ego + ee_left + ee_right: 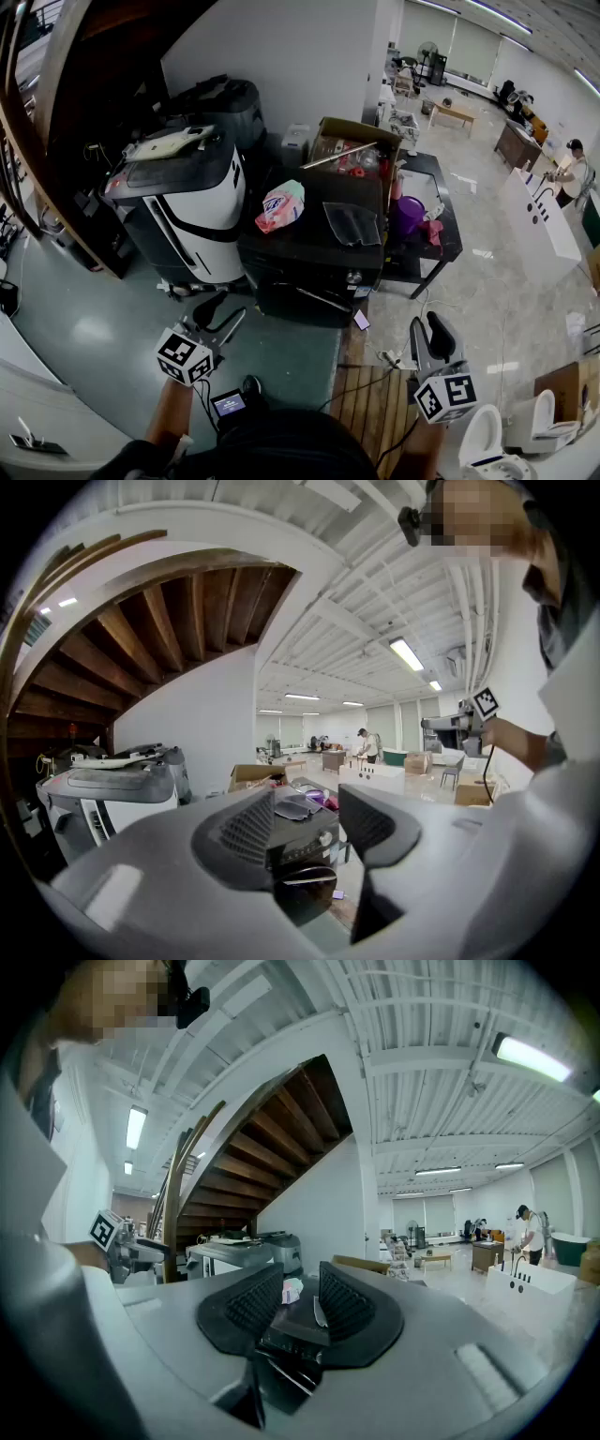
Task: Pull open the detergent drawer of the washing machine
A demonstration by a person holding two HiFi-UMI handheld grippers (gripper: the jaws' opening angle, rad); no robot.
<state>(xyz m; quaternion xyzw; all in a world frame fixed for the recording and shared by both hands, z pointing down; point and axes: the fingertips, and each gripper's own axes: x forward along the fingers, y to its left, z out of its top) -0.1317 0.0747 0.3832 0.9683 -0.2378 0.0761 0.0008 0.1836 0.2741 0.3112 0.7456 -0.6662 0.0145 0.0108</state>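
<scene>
The black front-loading washing machine [309,246] stands upright, its front panel [314,274] flush.

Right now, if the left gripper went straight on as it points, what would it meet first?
Likely the washing machine, at its control panel; the left gripper has a free way there, though depth is unclear.

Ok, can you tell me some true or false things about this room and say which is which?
A pink and green bag lies on top of the black washing machine. True.
The left gripper touches the washing machine. False: it hangs short of it, apart.
The purple bucket stands on the floor. False: it stands on the black table beside the machine.
The right gripper holds nothing. True.
</scene>
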